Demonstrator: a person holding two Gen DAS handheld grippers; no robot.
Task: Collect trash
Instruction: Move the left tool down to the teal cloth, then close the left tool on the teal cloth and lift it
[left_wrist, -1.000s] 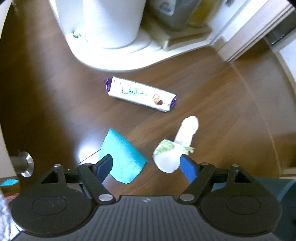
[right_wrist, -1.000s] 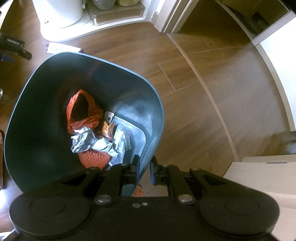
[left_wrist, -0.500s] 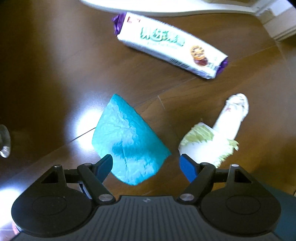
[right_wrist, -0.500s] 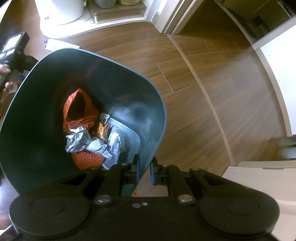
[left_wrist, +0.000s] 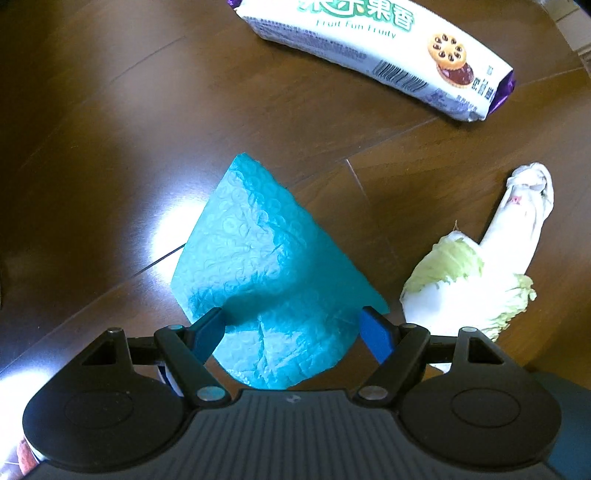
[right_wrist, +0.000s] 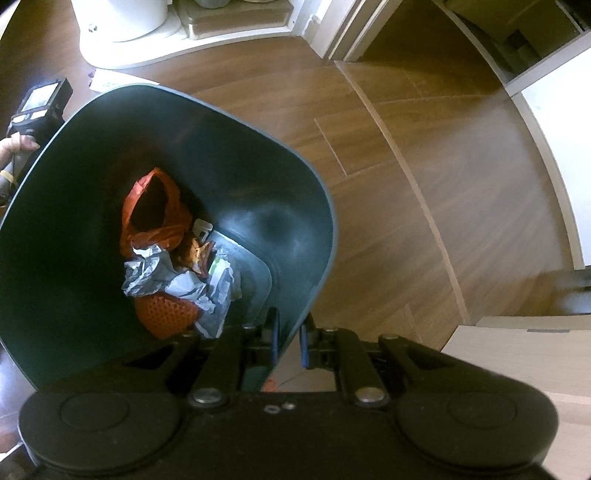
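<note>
A folded teal paper napkin (left_wrist: 266, 273) lies on the dark wood floor. My left gripper (left_wrist: 295, 328) hangs open just over its near end, one blue finger on each side, not pressing it. To the right lies a cabbage leaf scrap (left_wrist: 476, 273). Farther off lies a white biscuit packet (left_wrist: 373, 55) with purple ends. In the right wrist view my right gripper (right_wrist: 288, 341) is shut on the near rim of a dark teal bin (right_wrist: 280, 192). The bin holds an orange bag (right_wrist: 155, 210), crumpled grey paper and orange netting.
A white round base (right_wrist: 122, 33) and a tray on a white platform stand at the far side of the floor. A light wooden box (right_wrist: 517, 354) is at the right. A hand holding the left gripper's body (right_wrist: 37, 107) shows beside the bin's left rim.
The left gripper has come down toward the floor, so the napkin, cabbage scrap and packet look much larger, and its fingers now straddle the napkin. The right gripper and bin have hardly moved.
</note>
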